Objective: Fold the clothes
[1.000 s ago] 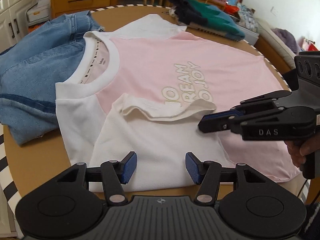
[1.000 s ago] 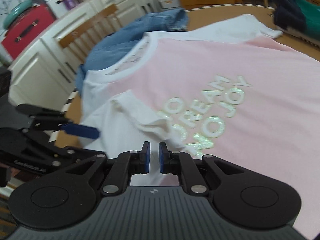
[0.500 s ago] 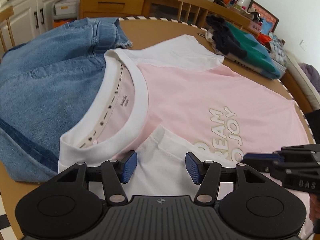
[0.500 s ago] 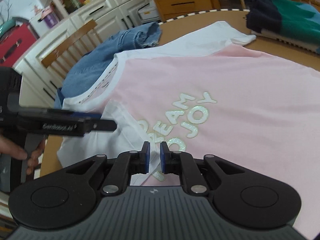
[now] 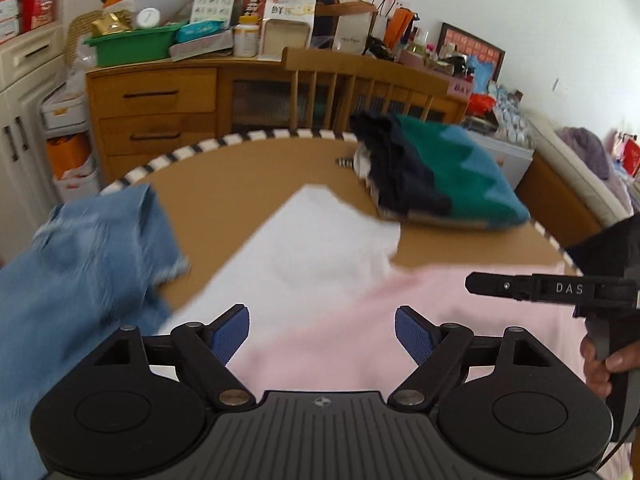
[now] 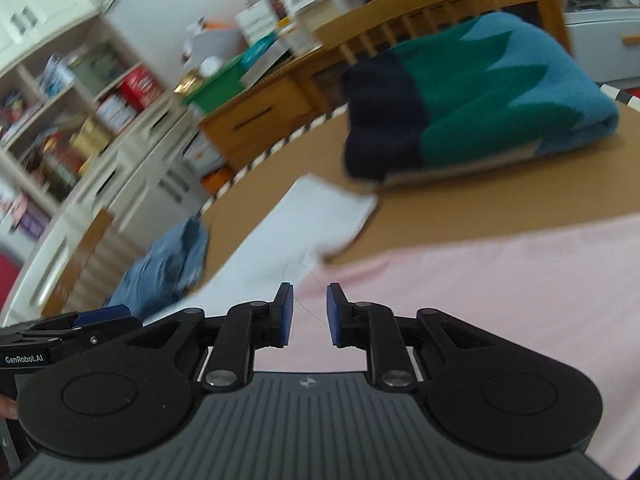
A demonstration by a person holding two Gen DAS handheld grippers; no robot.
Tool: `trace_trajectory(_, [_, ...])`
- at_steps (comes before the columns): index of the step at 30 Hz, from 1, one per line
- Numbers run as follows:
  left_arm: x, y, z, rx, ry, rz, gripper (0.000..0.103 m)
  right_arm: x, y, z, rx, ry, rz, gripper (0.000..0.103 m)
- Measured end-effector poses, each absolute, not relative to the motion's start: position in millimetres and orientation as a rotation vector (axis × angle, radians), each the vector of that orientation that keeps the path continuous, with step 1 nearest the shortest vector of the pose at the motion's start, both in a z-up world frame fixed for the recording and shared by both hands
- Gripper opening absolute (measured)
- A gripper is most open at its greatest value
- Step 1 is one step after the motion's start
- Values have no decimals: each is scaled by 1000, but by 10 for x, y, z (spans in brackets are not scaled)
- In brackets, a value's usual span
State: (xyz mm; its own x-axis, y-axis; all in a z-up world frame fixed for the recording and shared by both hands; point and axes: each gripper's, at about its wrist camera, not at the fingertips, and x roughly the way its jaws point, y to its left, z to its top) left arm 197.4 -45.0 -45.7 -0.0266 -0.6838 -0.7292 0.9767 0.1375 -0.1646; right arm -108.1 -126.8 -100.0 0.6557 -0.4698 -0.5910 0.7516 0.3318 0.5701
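A: Both cameras have swung up and toward the far edge of the table since half a second ago; collar and lettering have dropped out of view, and the right gripper [image 6: 307,314], pinched nearly shut back then, has parted its jaws.

B: Left one?

A: Left gripper [image 5: 322,332] has jaws spread wide, nothing between them, same as before. Right jaws are slack with a narrow gap, only a loose thread crossing it, no cloth held.

B: Where's the garment?

A: Pink cotton T-shirt with white sleeves [image 5: 420,312] lies spread on the round brown table with a striped rim [image 5: 240,184], body at the near side. Its white sleeve [image 5: 320,240] sticks out flat toward the far edge, not turned in. Near sleeve isn't in either current view, so can't say how it lies now.

B: Other clothes?

A: Folded knit sweater in navy, green and blue [image 6: 472,100] sits at the far right edge, already a tidy bundle. Rumpled blue denim garment [image 5: 80,264] is heaped at the left edge, blurred, not folded.

B: Progress?

A: Partway, my guess. Sweater looks done, shirt's far sleeve lies open, body not doubled over as far as shown, denim is loose. Both grippers hover above the shirt near that far sleeve.
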Motion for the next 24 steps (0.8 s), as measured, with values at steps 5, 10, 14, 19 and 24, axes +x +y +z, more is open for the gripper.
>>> trace_trajectory(5, [2277, -1446, -743, 495, 914, -1372, 82, -1065, -1928, -1306, 1105, 303, -858, 33])
trace_trajectory(10, [2473, -2106, -979, 493, 975, -1406, 82, -914, -2190, -1570, 1149, 322, -865, 33])
trace_trajectory(14, [2522, -2504, -1107, 551, 993, -1443, 82, -851, -2228, -1691, 1180, 297, -852, 29])
trace_trajectory(19, [2444, -2736, -1226, 659, 967, -1493, 74, -802, -2276, -1714, 1155, 315, -852, 18])
trace_trajectory(24, [2373, -2863, -1327, 729, 929, -1530, 51, -776, -2322, -1723, 1134, 340, -849, 3])
